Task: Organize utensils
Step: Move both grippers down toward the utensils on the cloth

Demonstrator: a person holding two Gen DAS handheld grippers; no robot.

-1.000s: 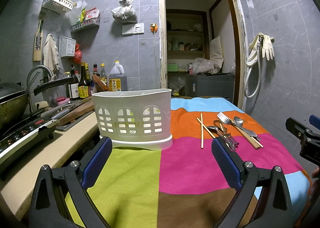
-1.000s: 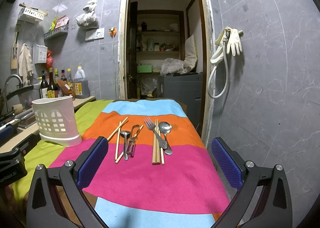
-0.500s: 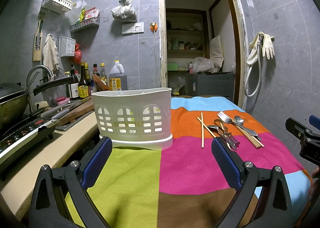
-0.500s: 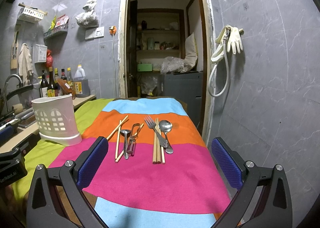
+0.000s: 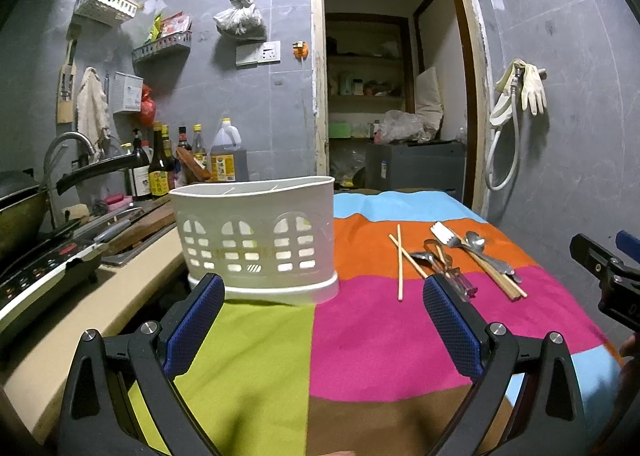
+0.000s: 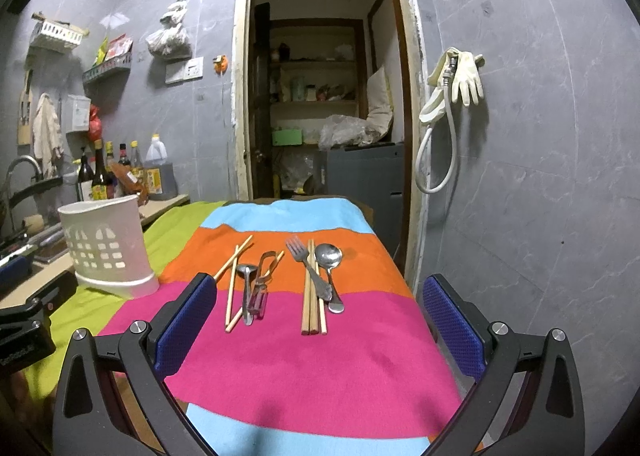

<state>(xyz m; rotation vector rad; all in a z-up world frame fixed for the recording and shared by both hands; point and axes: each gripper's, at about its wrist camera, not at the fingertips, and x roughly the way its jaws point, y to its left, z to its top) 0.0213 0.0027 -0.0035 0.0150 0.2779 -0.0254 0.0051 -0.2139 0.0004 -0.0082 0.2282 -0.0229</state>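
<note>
Here, both the left gripper [image 5: 322,320] and the right gripper [image 6: 320,320] hover with jaws spread wide and empty above a striped cloth [image 6: 300,368] covering the bench. Chopsticks [image 6: 313,296], a fork [image 6: 308,268] and spoons [image 6: 330,268] lie loose toward the far right; a white utensil basket [image 5: 256,240] stands upright near the left edge.

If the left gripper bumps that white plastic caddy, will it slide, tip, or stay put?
The white caddy looks like thin perforated plastic and seems empty, so it is probably light and easily shoved. It stands tall on a narrow base, so a high push may tip it. The striped cloth under it may grip or bunch rather than let it slide.
</note>
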